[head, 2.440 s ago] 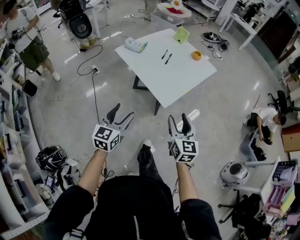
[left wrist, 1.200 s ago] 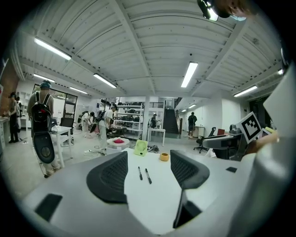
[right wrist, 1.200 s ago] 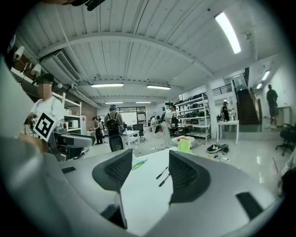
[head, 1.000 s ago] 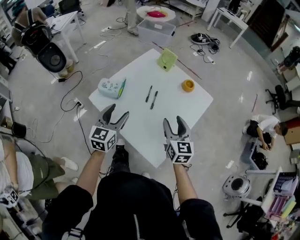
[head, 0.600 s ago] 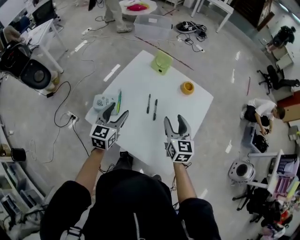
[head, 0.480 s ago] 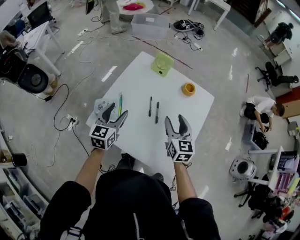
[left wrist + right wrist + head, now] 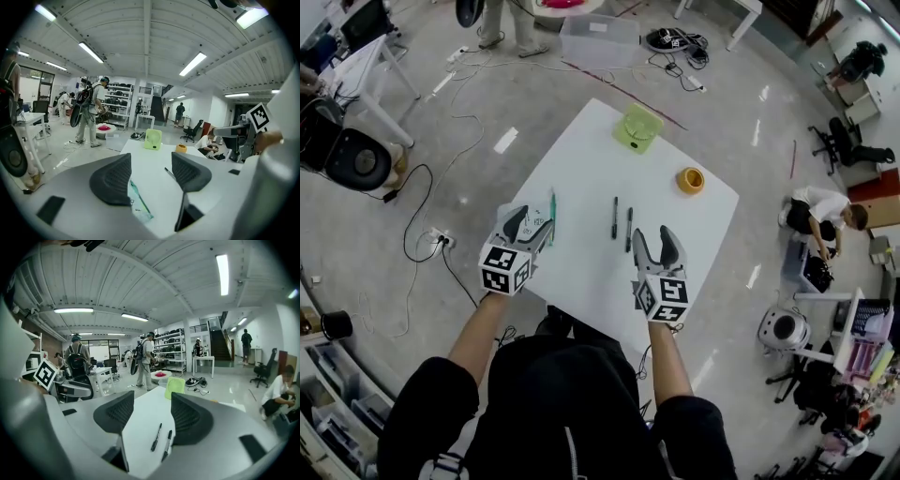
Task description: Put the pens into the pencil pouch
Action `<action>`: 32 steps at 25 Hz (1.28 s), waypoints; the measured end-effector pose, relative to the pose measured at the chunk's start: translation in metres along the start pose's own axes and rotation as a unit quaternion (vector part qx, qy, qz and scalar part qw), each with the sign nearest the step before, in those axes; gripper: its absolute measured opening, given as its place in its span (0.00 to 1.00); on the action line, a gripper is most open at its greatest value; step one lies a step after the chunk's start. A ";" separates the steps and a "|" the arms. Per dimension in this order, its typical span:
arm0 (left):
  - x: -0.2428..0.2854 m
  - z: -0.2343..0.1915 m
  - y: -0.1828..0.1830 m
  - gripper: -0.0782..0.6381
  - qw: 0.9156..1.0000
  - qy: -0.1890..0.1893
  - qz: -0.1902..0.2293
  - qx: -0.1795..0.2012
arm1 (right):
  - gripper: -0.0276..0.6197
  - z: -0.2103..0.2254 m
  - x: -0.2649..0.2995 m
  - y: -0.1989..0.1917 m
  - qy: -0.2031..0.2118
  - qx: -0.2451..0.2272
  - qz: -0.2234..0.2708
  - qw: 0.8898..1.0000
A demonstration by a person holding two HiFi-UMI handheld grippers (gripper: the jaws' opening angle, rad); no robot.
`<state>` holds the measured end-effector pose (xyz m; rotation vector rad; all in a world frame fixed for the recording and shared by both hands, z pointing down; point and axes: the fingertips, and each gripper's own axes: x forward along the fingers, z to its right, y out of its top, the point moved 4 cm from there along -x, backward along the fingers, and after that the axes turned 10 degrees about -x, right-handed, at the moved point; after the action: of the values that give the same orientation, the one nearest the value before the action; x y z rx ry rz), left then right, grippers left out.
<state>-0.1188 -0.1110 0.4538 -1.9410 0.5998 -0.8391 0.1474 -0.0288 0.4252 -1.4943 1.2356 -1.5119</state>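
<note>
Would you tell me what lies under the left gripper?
A pale pencil pouch with a green edge, on the white table; the left gripper covers part of it, its inside unseen.

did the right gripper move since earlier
Yes, the right gripper went forward: from over floor to over the table, just short of the pens.

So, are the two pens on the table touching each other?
Apart. The right gripper view shows bare table between one pen and the other pen.
</note>
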 end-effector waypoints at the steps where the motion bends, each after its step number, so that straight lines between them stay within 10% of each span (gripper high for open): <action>1: 0.002 -0.001 -0.002 0.52 1.000 0.000 -0.003 0.000 | 0.42 -0.002 0.003 0.001 0.002 -0.002 -0.001 1.000; 15: 0.027 -0.023 -0.069 0.46 0.994 0.035 -0.095 -0.035 | 0.42 -0.009 0.041 -0.035 0.048 -0.003 -0.048 0.998; 32: 0.051 -0.052 -0.172 0.34 0.965 0.140 -0.221 -0.025 | 0.41 -0.023 0.064 -0.090 0.100 0.008 -0.103 0.990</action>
<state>-0.1125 -0.0949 0.6397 -2.0509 0.3493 -1.4063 0.1308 -0.0551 0.5337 -1.5279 1.2070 -1.8418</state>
